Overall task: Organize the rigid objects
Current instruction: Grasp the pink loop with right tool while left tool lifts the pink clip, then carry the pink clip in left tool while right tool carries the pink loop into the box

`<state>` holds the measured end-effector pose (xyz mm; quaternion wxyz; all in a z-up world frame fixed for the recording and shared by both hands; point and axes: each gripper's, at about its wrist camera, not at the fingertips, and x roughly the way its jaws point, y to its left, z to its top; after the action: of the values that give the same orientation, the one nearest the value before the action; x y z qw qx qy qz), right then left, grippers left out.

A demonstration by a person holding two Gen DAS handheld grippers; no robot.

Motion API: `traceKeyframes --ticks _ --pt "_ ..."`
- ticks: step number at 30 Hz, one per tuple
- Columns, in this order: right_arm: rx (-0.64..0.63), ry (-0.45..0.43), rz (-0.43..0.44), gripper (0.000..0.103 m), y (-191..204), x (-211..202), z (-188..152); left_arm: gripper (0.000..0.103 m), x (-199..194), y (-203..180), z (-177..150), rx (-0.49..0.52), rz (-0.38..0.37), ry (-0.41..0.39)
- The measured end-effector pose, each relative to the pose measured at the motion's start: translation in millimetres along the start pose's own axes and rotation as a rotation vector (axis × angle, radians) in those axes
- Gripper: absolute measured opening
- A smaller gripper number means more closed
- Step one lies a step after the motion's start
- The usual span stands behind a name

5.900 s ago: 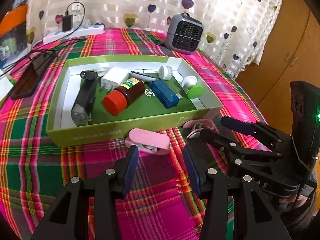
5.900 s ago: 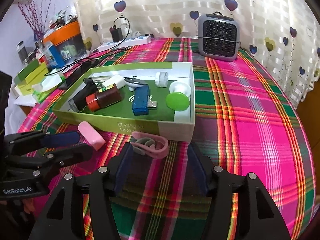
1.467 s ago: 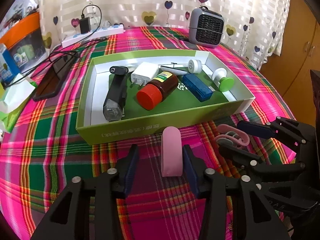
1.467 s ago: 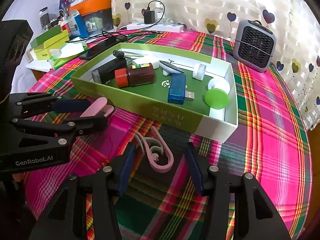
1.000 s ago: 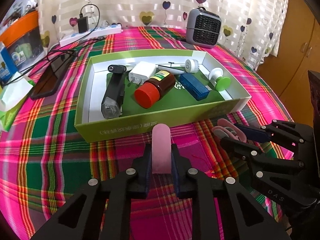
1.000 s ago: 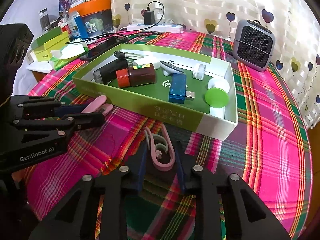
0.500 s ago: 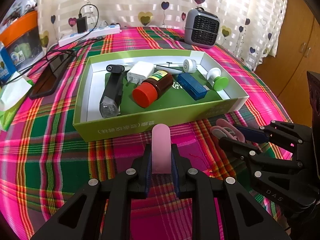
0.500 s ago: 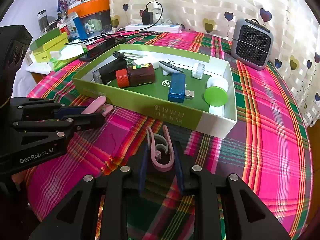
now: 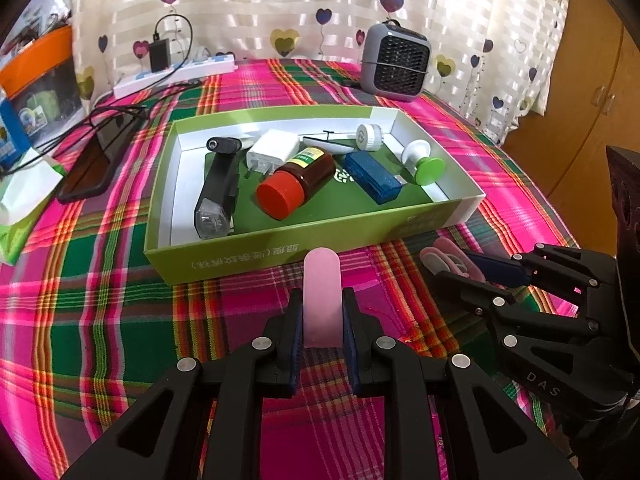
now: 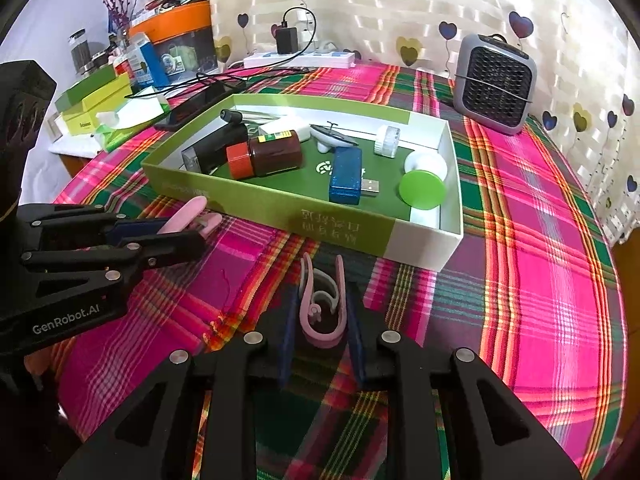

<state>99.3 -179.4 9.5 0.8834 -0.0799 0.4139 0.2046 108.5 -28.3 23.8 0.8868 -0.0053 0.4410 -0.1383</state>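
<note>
Both grippers, wide apart around their objects in the earliest frames, now stand clenched on them, the right one's jaws having just been closing with the clip between them. Underneath lies a plaid tablecloth [image 9: 100,300] of magenta, green and orange stripes, covering the whole table.

Nearest the left wrist camera, the left gripper [image 9: 322,322] squeezes a flat pink rounded bar [image 9: 322,292] between its blue pads; the bar points ahead toward the box. In the right wrist view, the right gripper [image 10: 322,320] grasps a pink U-shaped plastic clip [image 10: 322,304], whose two arms press against the pads. Whether either object rests on the cloth or hangs just above it, I cannot tell.

Just beyond both stands a lime-green cardboard box [image 9: 280,258] with white inner walls, its near wall close ahead of the bar's tip. Inside lie a black torch [image 9: 216,188], a white plug adapter [image 9: 272,154], a brown bottle with a red cap [image 9: 296,180], a blue USB stick [image 9: 372,178] and a green-and-white knob [image 9: 424,162], with bare green floor between them.

Open cloth stretches right of the box. Farther back sit a grey grilled heater [image 9: 394,64], a white power strip [image 9: 172,76] and a heart-patterned curtain [image 9: 280,4].
</note>
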Motion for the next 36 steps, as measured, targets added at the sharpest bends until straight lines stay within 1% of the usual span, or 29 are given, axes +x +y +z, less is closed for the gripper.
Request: traceKeyframes --ticks 8,12,21,26,33,36 --pt "0.006 -0.028 -0.002 0.024 -0.7 -13.4 4.8 0.017 -14.7 -3.3 4.5 0.011 -0.001 -0.023" --pt "0.007 -0.052 -0.006 0.024 -1.6 -23.7 10.9 0.017 -23.2 -4.6 9.5 0.013 -0.013 -0.037" --pt "-0.005 -0.119 -0.033 0.024 -7.0 -53.0 32.6 0.017 -45.9 -5.1 33.8 0.018 -0.027 -0.085" --pt "-0.019 -0.155 -0.042 0.024 -10.9 -65.8 48.2 0.017 -55.8 -4.9 48.9 0.028 -0.023 -0.109" --pt "-0.022 -0.188 -0.037 0.024 -21.1 -74.8 74.2 0.017 -53.4 -0.3 65.1 0.013 -0.027 -0.122" --pt "-0.012 -0.192 -0.031 0.024 -25.5 -72.4 81.7 0.017 -47.0 3.2 67.8 0.002 -0.027 -0.113"
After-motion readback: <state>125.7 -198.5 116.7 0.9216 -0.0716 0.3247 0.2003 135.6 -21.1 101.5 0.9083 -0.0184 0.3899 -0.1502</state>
